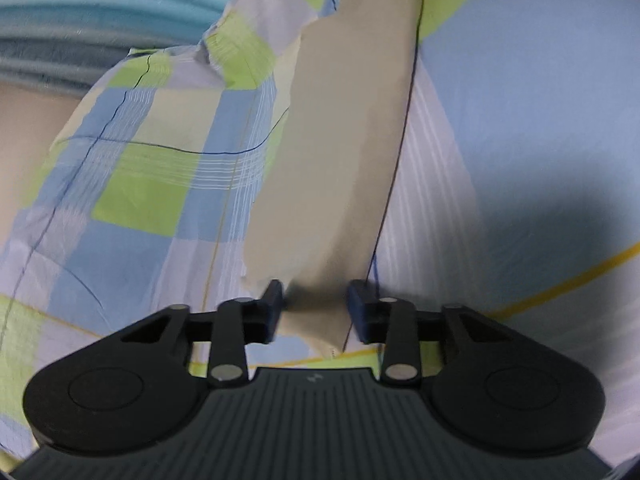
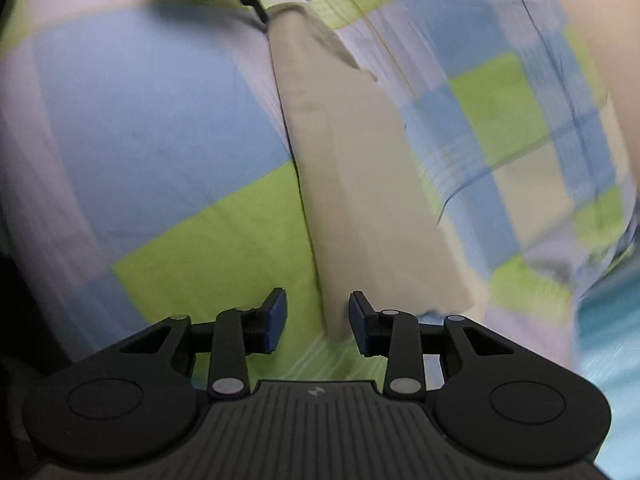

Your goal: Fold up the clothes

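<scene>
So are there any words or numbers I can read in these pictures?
No words or numbers to read.
Left tool: a small pale logo mark on its ribbed body, not letters.
Right tool: the same small mark, not letters.
Beige cloth and checked sheet: only patterns, no text.

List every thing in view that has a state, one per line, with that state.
Beige cloth: folded into a long narrow strip, lying flat on the checked sheet.
Checked sheet: spread out, rumpled at the far edge.
Left gripper: jaws open, one end of the strip between them, not pinched.
Right gripper: jaws open, the other end between them, not pinched.
</scene>
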### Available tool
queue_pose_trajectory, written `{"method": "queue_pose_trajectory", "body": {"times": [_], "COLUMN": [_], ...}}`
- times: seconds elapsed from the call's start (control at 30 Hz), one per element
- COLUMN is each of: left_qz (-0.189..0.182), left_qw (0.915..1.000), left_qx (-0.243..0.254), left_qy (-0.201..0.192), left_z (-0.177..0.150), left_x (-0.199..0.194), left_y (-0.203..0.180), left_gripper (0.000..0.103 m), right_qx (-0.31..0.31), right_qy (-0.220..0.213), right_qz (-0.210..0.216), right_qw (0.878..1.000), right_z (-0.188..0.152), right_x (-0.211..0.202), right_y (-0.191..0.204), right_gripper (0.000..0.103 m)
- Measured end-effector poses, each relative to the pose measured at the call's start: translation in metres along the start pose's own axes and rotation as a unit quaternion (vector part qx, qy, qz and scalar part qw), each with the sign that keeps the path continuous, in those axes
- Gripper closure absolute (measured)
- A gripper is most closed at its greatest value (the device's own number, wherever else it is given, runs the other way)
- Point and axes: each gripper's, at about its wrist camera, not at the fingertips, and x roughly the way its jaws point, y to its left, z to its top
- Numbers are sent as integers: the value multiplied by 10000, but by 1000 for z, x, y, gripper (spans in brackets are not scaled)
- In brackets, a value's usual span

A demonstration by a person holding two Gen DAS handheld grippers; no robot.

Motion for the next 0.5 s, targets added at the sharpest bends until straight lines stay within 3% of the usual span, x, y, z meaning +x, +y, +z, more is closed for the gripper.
{"method": "queue_pose_trajectory", "body": {"times": [0.1, 0.2, 0.23, 0.33, 0.5], "left_qz": [111, 118, 113, 112, 83], "left_qw": [9998, 9996, 9997, 9999, 9998], "left_qx": [181, 256, 200, -20, -161], "left_qy": [36, 88, 78, 52, 94], "left_z": [2, -1, -4, -6, -15], "left_x": [11, 16, 13, 11, -12], "left_y": [-4, -5, -4, 6, 21], "left_gripper": [79, 92, 93, 95, 97], "right_qx": [-287, -599, -682, -636, -118], "right_qy": [103, 127, 110, 240, 242], "right_qz": [-288, -477, -510, -464, -330], "right_qw": [9991, 9970, 9963, 9966, 9991], "right_z": [3, 1, -1, 1, 16], "right_x": [11, 22, 24, 30, 7], "right_y": [2, 1, 1, 1, -3], "right_gripper": [68, 69, 73, 100, 100]}}
